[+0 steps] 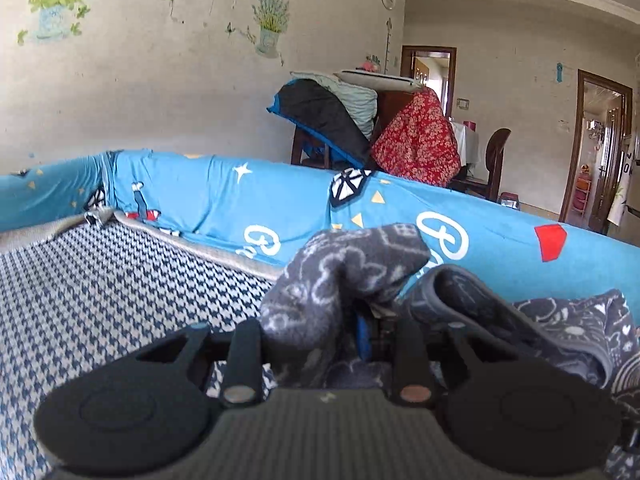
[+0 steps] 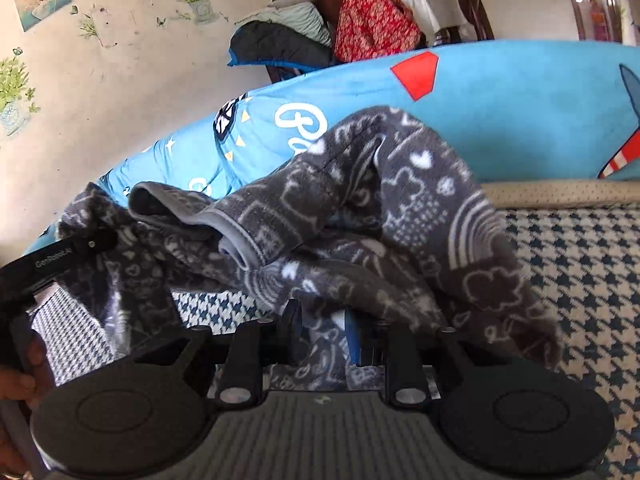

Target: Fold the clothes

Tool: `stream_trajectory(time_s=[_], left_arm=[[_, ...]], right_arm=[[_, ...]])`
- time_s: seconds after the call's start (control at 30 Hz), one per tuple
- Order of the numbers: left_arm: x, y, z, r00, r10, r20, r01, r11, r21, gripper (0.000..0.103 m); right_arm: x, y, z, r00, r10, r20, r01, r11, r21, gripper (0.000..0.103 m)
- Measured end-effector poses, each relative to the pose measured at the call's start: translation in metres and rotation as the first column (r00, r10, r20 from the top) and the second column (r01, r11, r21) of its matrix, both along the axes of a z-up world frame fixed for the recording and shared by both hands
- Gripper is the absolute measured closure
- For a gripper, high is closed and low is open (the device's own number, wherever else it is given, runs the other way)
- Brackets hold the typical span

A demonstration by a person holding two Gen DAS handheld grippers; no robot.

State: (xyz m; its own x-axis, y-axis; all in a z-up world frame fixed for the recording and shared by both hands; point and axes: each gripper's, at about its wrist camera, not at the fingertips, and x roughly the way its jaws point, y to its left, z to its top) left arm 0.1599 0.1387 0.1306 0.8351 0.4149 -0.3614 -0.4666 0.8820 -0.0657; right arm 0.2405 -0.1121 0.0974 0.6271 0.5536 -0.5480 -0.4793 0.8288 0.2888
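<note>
A dark grey fleece garment (image 1: 352, 264) with white doodle print lies bunched on the sofa seat. In the left wrist view a fold of it stands up out of my left gripper (image 1: 352, 330), whose jaws are shut on the cloth; the fabric hides the fingertips. In the right wrist view the garment (image 2: 400, 208) drapes over my right gripper (image 2: 324, 336), which is shut on a lower fold, with a blue pad (image 2: 353, 340) showing beside the cloth. The left gripper's black body (image 2: 56, 262) reaches into the garment's left end, and a hand (image 2: 16, 384) holds it.
The seat is a blue-and-white houndstooth cushion (image 1: 100, 280) with a beige edge (image 2: 560, 192). A bright blue printed sofa back (image 1: 240, 200) rises behind. Beyond it a chair carries piled clothes (image 1: 328, 116) and a red floral cloth (image 1: 416, 140). Doorways (image 1: 600, 140) stand at the right.
</note>
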Motion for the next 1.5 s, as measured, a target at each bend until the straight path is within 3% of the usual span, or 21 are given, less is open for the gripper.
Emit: stream_trajectory(time_s=[0.07,0.13,0.2,0.3,0.4,0.6,0.73,0.8,0.97,1.1,1.27,1.33,1.37,1.4,1.47,1.5], left_arm=[[0.004,0.005,-0.001,1.0,0.01,-0.024,-0.01,1.0,-0.025,0.069],[0.012,0.011,-0.009,0.995,0.034,-0.096,-0.04,0.997,-0.061,0.059],[0.015,0.018,-0.015,0.984,0.097,-0.151,-0.11,0.991,-0.081,0.03],[0.01,0.034,-0.017,0.966,0.193,-0.171,-0.214,0.97,-0.115,0.016],[-0.001,0.049,-0.012,0.955,0.263,-0.14,-0.282,0.948,-0.147,0.008],[-0.017,0.052,0.005,0.949,0.311,-0.06,-0.315,0.943,-0.103,0.004],[-0.028,0.048,0.016,0.971,0.24,-0.01,-0.238,0.96,-0.147,0.001],[-0.03,0.044,0.017,0.986,0.169,-0.012,-0.168,0.97,-0.174,0.001],[-0.026,0.024,0.008,0.998,-0.009,-0.062,-0.004,0.979,-0.205,0.001],[-0.017,0.005,-0.003,0.983,-0.137,-0.119,0.106,0.965,-0.238,0.001],[-0.002,-0.007,-0.021,0.957,-0.233,-0.175,0.165,0.928,-0.335,0.001],[0.006,-0.012,-0.029,0.944,-0.259,-0.205,0.172,0.915,-0.366,0.001],[0.01,-0.015,-0.033,0.937,-0.268,-0.225,0.17,0.91,-0.378,0.001],[0.014,-0.018,-0.037,0.932,-0.273,-0.239,0.165,0.906,-0.39,0.001],[0.02,-0.023,-0.041,0.925,-0.284,-0.254,0.162,0.897,-0.411,0.001],[0.024,-0.025,-0.044,0.921,-0.29,-0.261,0.162,0.892,-0.421,0.001]], right_arm=[[0.001,0.0,0.001,0.997,-0.033,0.068,0.035,0.999,-0.03,0.087],[0.007,-0.002,-0.002,0.995,-0.079,0.053,0.081,0.996,-0.033,0.093],[0.012,-0.005,-0.005,0.991,-0.128,0.037,0.13,0.991,-0.034,0.096],[0.019,-0.005,-0.008,0.986,-0.161,0.047,0.164,0.983,-0.085,0.096],[0.023,-0.011,-0.008,0.983,-0.185,0.008,0.186,0.981,-0.059,0.096],[0.016,-0.016,0.002,0.982,-0.187,0.009,0.187,0.982,-0.035,0.092],[0.0,-0.018,0.014,0.989,-0.134,0.066,0.139,0.988,-0.071,0.079],[-0.01,-0.019,0.021,0.989,-0.1,0.113,0.113,0.988,-0.11,0.061],[-0.032,-0.024,0.023,0.976,-0.029,0.218,0.083,0.966,-0.244,0.037],[-0.038,-0.025,0.012,0.978,0.035,0.203,0.033,0.946,-0.322,0.033],[-0.038,-0.024,-0.004,0.98,0.065,0.187,0.015,0.916,-0.402,0.03],[-0.035,-0.023,-0.01,0.984,0.059,0.166,0.013,0.915,-0.403,0.03],[-0.035,-0.023,-0.012,0.986,0.059,0.157,0.009,0.917,-0.399,0.037],[-0.034,-0.023,-0.013,0.987,0.062,0.15,0.002,0.919,-0.394,0.055],[-0.035,-0.021,-0.014,0.987,0.06,0.149,0.004,0.92,-0.393,0.072],[-0.035,-0.02,-0.014,0.986,0.057,0.157,0.009,0.92,-0.391,0.087]])
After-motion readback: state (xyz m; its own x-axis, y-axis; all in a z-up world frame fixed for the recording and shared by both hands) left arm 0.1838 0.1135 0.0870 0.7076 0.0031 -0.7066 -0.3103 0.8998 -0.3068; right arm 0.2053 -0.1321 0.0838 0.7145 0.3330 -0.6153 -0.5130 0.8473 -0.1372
